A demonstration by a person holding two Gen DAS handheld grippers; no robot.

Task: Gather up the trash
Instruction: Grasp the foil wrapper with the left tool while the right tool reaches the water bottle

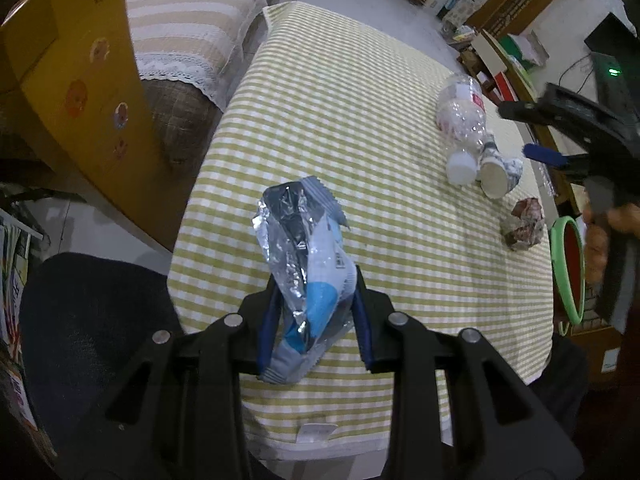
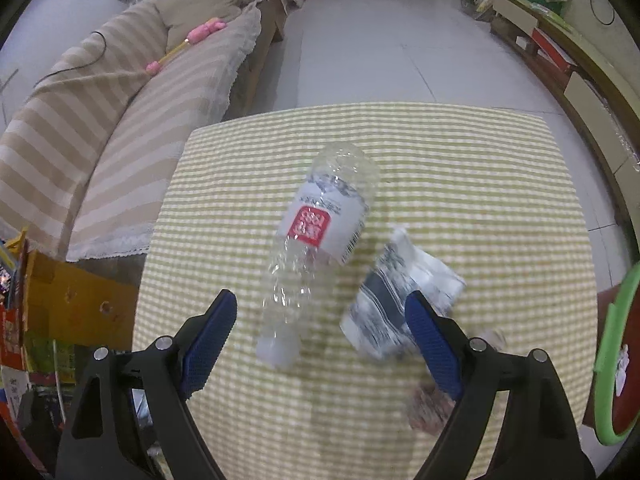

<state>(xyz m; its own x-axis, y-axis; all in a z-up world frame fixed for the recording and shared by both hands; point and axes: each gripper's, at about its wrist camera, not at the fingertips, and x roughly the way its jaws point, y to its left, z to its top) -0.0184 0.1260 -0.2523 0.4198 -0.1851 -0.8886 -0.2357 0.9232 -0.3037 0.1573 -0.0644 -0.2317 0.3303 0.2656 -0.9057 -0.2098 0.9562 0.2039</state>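
I am pinching the foil snack wrapper (image 1: pixel 310 264) in my left gripper (image 1: pixel 316 304), lifting it above the checked tabletop (image 1: pixel 360 92). My right gripper (image 2: pixel 320 328) is hovering wide open, holding nothing; the plastic bottle (image 2: pixel 316 236) is lying ahead at 12 o'clock, with the crushed paper cup (image 2: pixel 394 292) touching the right finger at 1 o'clock.

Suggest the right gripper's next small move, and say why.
Probably lower the right gripper onto the clear plastic bottle and close. It is open, with the bottle lying between its fingers on the checked tablecloth, while the left gripper already holds a foil wrapper.
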